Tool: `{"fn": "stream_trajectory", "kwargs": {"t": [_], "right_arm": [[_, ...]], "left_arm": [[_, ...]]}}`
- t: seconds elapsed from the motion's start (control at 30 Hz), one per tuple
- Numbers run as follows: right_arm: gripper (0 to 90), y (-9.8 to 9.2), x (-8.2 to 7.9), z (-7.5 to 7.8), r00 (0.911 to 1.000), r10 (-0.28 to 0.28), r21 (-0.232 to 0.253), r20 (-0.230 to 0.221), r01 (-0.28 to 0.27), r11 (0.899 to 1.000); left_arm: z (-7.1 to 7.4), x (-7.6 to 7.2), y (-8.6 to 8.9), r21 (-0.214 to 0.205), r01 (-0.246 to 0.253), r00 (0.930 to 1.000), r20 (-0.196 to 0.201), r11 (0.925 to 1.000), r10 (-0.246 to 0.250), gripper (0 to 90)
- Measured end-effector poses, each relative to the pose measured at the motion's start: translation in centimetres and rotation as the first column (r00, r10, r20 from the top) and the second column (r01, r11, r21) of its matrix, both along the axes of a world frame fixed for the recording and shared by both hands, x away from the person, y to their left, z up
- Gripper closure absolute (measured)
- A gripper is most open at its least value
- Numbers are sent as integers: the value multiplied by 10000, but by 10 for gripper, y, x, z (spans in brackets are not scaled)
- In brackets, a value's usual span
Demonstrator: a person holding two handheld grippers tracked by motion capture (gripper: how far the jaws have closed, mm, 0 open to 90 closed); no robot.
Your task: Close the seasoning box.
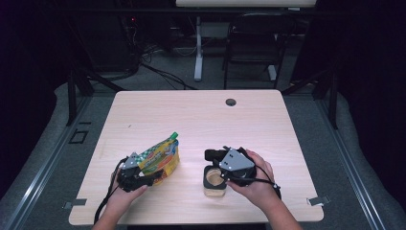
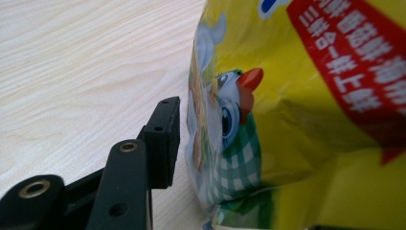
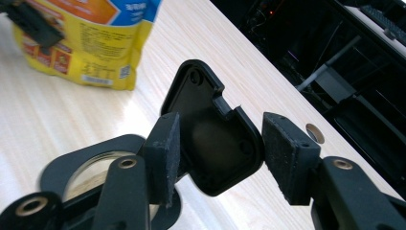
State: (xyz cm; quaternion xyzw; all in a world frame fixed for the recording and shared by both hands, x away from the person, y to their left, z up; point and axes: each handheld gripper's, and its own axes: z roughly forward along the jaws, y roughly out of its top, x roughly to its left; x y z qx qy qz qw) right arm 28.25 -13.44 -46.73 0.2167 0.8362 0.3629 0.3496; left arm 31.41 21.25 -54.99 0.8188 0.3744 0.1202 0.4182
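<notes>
A pale wooden table (image 1: 201, 115) stood in a dark room, and a person sat at the near side with a tool in each hand.

The biggest thing on it was a yellow snack pouch (image 1: 160, 159) with a green cap and a cartoon bird on the front. It stood leaning, right at the tip of the left gripper (image 1: 147, 178). In the left gripper view, the pouch (image 2: 306, 120) sat between the jaws. One black pad (image 2: 165, 139) was just beside its edge with a thin gap, not pressing. The other pad was hidden behind the pouch. So the left jaws stood partly open, with no hold on the pouch.

Next came a small jar (image 1: 214, 181) with a black rim, just under the right gripper (image 1: 213, 155). Its flip lid (image 3: 210, 129) was black and stood up open. In the right gripper view the lid was between the two jaws. The left pad (image 3: 163, 153) was touching it. The right pad (image 3: 287, 153) stood a little away from it. So those jaws were open as well, not squeezing the lid.

The pouch (image 3: 91, 43) stood well beyond the right gripper's jaws.
</notes>
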Motion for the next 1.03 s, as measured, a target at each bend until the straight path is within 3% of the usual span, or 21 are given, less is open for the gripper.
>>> {"fn": "stream_trajectory", "kwargs": {"t": [0.23, 0.33, 0.4, 0.6, 0.9, 1.03], "right_arm": [[511, -3, -19, -5, 9996, 286, 324, -47, -285, 9991], [528, -2, -32, -15, 9960, 662, 362, -604, -641, 9973], [528, -2, -39, -21, 9948, 755, 254, -687, -739, 9969], [507, -4, -57, -30, 9914, 922, 656, -927, -863, 9941], [490, -10, -57, -25, 9906, 853, 1188, -1072, -724, 9903], [483, -14, -57, -22, 9916, 754, 1450, -1052, -598, 9876]], "left_arm": [[3, -2, 0, -93, -72, 9999, 75, 9999, 72, 498], [6, -2, 1, 102, -11, 10000, 24, 9999, 11, 475], [7, -4, 1, 61, -82, 9999, 70, 9999, 81, 469], [10, -7, 7, -139, -106, 9999, 65, 9998, 107, 423], [10, -20, 16, -86, -95, 9998, 162, 9999, 96, 368], [8, -22, 21, -218, -329, 9992, 229, 9992, 334, 340]]}}
